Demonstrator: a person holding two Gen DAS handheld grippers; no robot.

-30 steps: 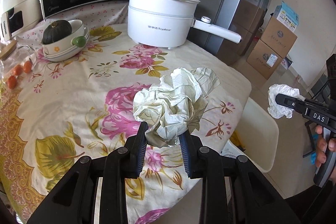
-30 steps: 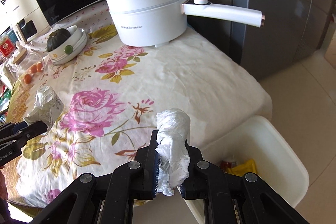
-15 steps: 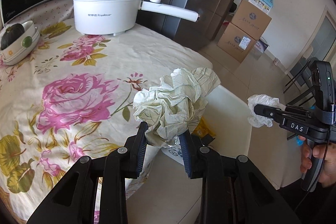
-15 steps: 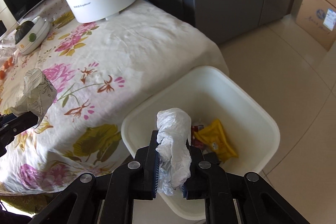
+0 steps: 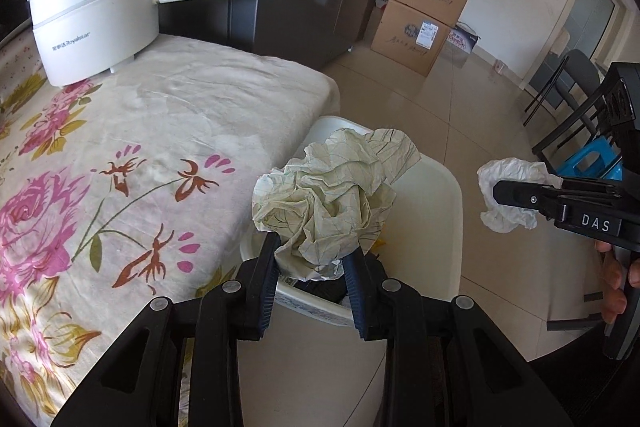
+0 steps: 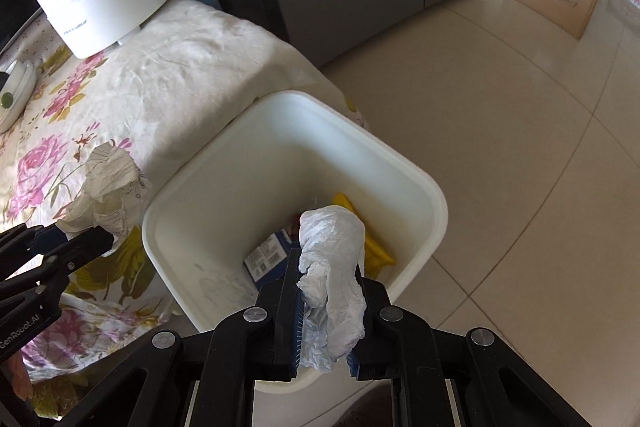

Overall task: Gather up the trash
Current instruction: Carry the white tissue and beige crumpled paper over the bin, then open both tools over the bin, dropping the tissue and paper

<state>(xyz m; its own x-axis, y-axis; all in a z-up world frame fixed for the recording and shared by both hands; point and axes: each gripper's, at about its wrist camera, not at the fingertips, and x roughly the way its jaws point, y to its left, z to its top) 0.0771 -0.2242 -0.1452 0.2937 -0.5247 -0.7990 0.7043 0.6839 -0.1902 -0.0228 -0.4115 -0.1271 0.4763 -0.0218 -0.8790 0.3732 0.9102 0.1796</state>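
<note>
Both loads are gathered but not dropped: left gripper [image 5: 310, 263] jaws clamp the crumpled paper [image 5: 332, 195] and right gripper [image 6: 326, 311] jaws clamp the plastic wad [image 6: 334, 259], both above the part-filled bin [image 6: 434, 227].

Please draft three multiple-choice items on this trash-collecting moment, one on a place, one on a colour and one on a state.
1. Where does the white bin stand?
A. on the floor at the table's end
B. on the flowered tablecloth
C. on the cardboard boxes

2. What colour is the wrapper at the bin's bottom?
A. red
B. yellow
C. green

3. What is the right gripper doing?
A. hanging open
B. shut on the pot handle
C. shut on the white plastic wad

Key: 1 A, the bin's rim sits beside the cloth's draped edge; 2 B, yellow shows behind the wad; 3 C, the wad sits between its fingers over the bin, as the left gripper holds crumpled paper.
</note>
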